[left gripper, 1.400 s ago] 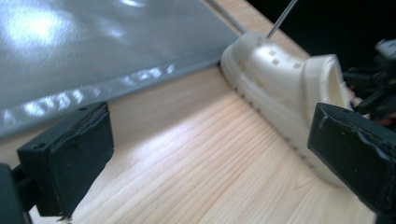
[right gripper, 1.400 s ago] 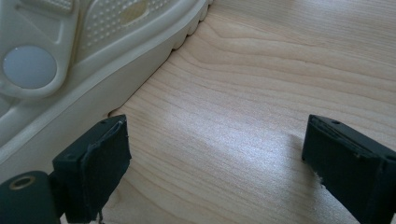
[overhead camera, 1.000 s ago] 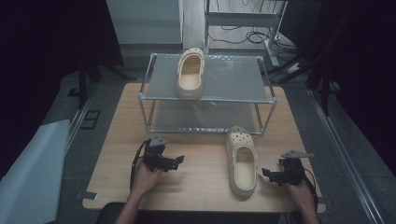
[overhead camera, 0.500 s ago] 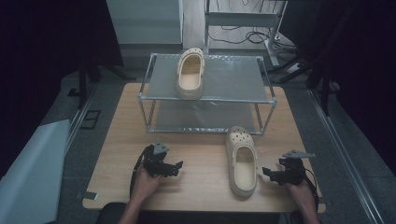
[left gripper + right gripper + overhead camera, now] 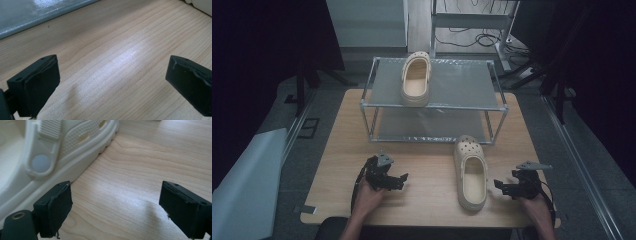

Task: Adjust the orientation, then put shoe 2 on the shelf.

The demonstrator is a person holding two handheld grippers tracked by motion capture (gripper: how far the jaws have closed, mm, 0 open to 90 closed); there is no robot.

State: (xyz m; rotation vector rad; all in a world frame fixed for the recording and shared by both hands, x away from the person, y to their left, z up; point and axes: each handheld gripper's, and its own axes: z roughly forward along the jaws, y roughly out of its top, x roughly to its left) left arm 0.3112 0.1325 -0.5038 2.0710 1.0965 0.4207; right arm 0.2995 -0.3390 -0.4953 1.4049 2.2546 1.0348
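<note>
A cream clog [image 5: 471, 173] lies on the wooden table [image 5: 427, 165], toe pointing away from me. A second cream clog [image 5: 416, 80] rests on the top shelf of a metal rack [image 5: 434, 105]. My left gripper [image 5: 401, 180] sits low on the table left of the near clog, jaws open over bare wood [image 5: 112, 62]. My right gripper [image 5: 501, 186] stands open just right of the clog's heel. In the right gripper view the clog's side and strap rivet [image 5: 40, 163] lie beyond the left jaw, with nothing between the jaws.
The two-tier rack takes up the back half of the table. A pale sheet [image 5: 242, 180] lies on the floor at the left. Cables and dark stands [image 5: 492, 30] sit behind the table.
My left gripper has drifted slightly toward me and to the right. The right gripper and both clogs have stayed where they were.
</note>
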